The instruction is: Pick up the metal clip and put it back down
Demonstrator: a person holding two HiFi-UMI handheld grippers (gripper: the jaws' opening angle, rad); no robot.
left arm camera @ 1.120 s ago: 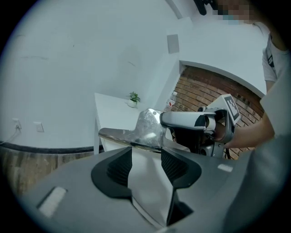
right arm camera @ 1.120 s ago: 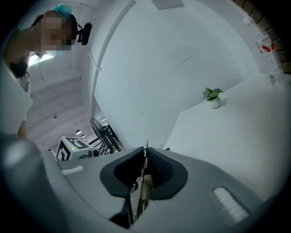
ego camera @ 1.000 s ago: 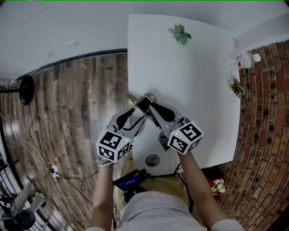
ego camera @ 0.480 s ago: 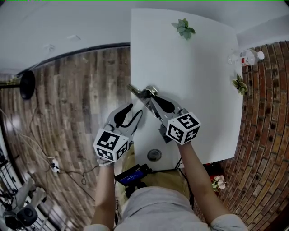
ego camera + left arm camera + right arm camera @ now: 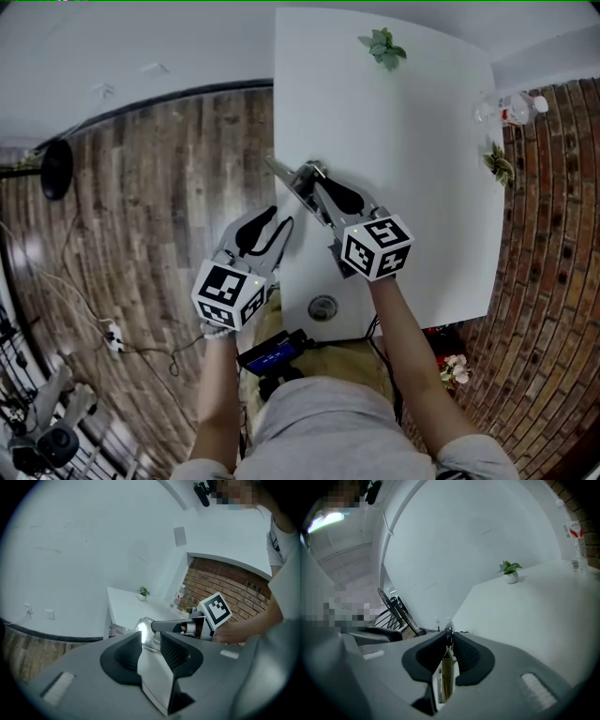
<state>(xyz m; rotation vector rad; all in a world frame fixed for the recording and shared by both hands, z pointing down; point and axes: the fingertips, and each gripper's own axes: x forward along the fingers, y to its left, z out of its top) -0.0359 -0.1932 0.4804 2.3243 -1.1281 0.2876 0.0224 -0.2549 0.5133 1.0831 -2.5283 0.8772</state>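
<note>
The left gripper [image 5: 278,222], nearest the person and just off the white table's [image 5: 422,187] left edge, has drawn back from the shiny bent-metal clip [image 5: 281,172]. Its black jaws have just been closing on nothing, so it is released and empty. Just beyond it, the right gripper [image 5: 309,186] is clenched on the clip, a thin strip pinched between its pads, though those jaws have just been opening a little. The clip is at the table's left edge, partly overhanging it; whether it rests on the top I cannot tell. I judge the set-down begun — the grip looks about to let go. The table is nearly bare: a small round metal disc [image 5: 322,307] at its near end, a little green plant in a white pot [image 5: 380,47] at its far end, and a clear plastic bottle [image 5: 511,111] at its far right corner. Wood-plank floor [image 5: 141,216] lies left of the table, red brick [image 5: 553,262] right of it — a white wall [image 5: 141,56] beyond
</note>
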